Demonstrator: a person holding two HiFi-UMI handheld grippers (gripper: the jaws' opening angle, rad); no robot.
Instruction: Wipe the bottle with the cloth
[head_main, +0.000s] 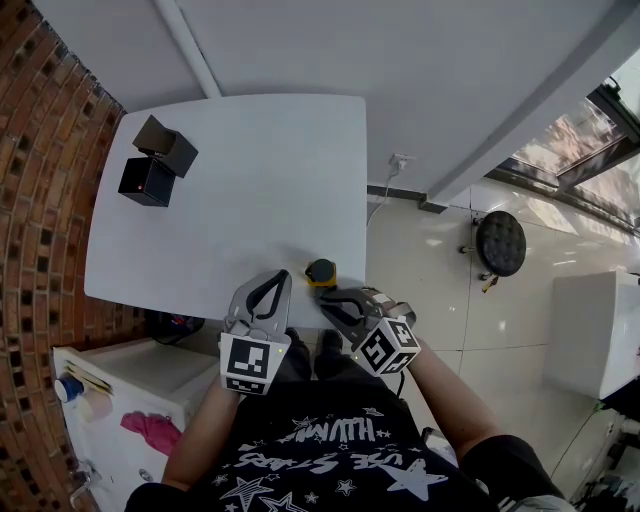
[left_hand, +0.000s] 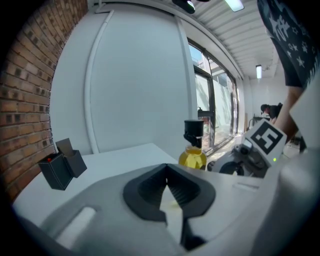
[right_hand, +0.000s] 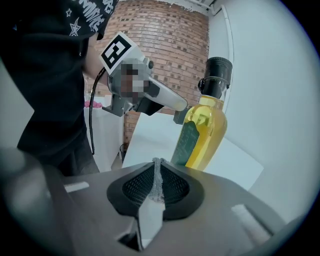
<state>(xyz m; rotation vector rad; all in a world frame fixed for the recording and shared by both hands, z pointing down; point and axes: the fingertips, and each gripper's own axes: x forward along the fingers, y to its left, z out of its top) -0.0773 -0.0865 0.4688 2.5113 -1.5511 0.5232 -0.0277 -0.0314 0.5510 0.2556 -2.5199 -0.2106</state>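
A bottle (head_main: 320, 272) of yellow liquid with a black cap stands upright at the front edge of the white table (head_main: 240, 200). My left gripper (head_main: 281, 279) sits just left of it, shut with nothing between the jaws. In the left gripper view the bottle (left_hand: 193, 149) rises beyond and right of the closed tips (left_hand: 166, 169). My right gripper (head_main: 326, 296) is just in front of the bottle. In the right gripper view its jaws (right_hand: 158, 163) pinch a thin grey strip that looks like the cloth (right_hand: 158, 181), with the bottle (right_hand: 204, 132) close ahead.
Two black boxes (head_main: 155, 165) stand at the table's far left, next to the brick wall. A white cabinet (head_main: 130, 390) with a pink rag (head_main: 152, 430) is left of the person. A black stool (head_main: 500, 242) and a wall socket (head_main: 398, 162) are to the right.
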